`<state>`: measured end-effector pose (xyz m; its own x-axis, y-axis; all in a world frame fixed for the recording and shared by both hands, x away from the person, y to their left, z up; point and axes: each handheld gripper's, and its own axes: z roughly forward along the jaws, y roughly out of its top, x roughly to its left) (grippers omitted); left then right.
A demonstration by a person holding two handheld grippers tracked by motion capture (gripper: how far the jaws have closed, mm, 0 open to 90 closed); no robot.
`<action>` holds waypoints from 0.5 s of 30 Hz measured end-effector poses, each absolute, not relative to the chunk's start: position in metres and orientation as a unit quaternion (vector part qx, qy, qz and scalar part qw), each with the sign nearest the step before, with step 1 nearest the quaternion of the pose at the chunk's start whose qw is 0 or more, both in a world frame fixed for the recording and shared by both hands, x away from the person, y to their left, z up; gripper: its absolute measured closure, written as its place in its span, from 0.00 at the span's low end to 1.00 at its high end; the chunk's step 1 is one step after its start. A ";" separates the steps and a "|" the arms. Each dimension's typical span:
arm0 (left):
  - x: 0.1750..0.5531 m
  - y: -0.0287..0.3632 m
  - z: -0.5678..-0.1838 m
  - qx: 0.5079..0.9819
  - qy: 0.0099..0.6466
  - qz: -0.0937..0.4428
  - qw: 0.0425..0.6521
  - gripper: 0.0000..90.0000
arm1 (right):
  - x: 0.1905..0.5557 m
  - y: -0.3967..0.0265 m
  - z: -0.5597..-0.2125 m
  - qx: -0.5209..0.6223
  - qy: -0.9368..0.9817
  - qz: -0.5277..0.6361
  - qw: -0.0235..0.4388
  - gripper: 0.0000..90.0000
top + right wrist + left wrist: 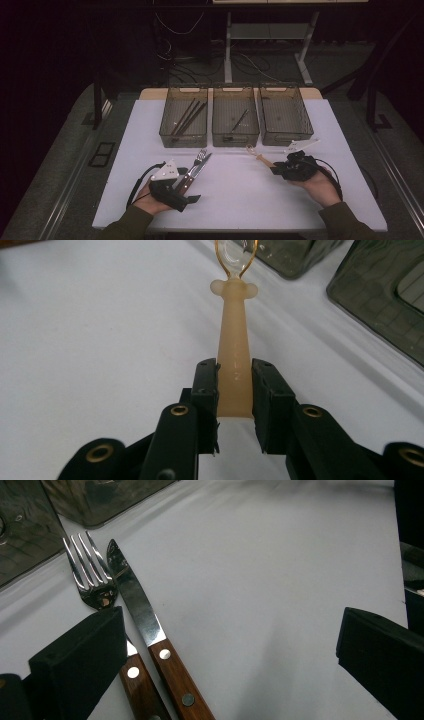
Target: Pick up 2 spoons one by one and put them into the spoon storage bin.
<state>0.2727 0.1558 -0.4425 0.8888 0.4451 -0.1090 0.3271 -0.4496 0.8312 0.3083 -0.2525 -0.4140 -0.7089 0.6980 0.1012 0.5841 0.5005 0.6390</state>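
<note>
High view: your right gripper (278, 169), lower right of centre, is clamped on the spoon (257, 155), which points up-left toward the 3 bins (235, 131). Your left gripper (187, 192), lower left, stands wide open beside the fork (199, 158) and knife (196, 171).

Left gripper view: fork (90, 575) and knife (150, 635) lie side by side between the open jaws, unheld.

Right gripper view: the pads pinch the spoon's (234, 360) tan handle near its end. It looks light and stiff, perhaps slick; grip the wider end firmly.
</note>
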 end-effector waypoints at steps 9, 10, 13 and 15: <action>0.273 0.156 -0.443 0.848 0.229 0.062 0.474 0.00 | 0.308 -0.255 -0.402 0.365 0.857 0.355 0.083 0.82; 0.273 0.156 -0.443 0.849 0.228 0.062 0.473 0.00 | 0.308 -0.255 -0.401 0.364 0.856 0.359 0.083 0.82; 0.273 0.156 -0.443 0.849 0.229 0.062 0.472 0.00 | 0.308 -0.257 -0.396 0.362 0.854 0.364 0.083 0.82; 0.273 0.156 -0.443 0.849 0.230 0.062 0.472 0.00 | 0.309 -0.258 -0.394 0.362 0.852 0.369 0.083 0.82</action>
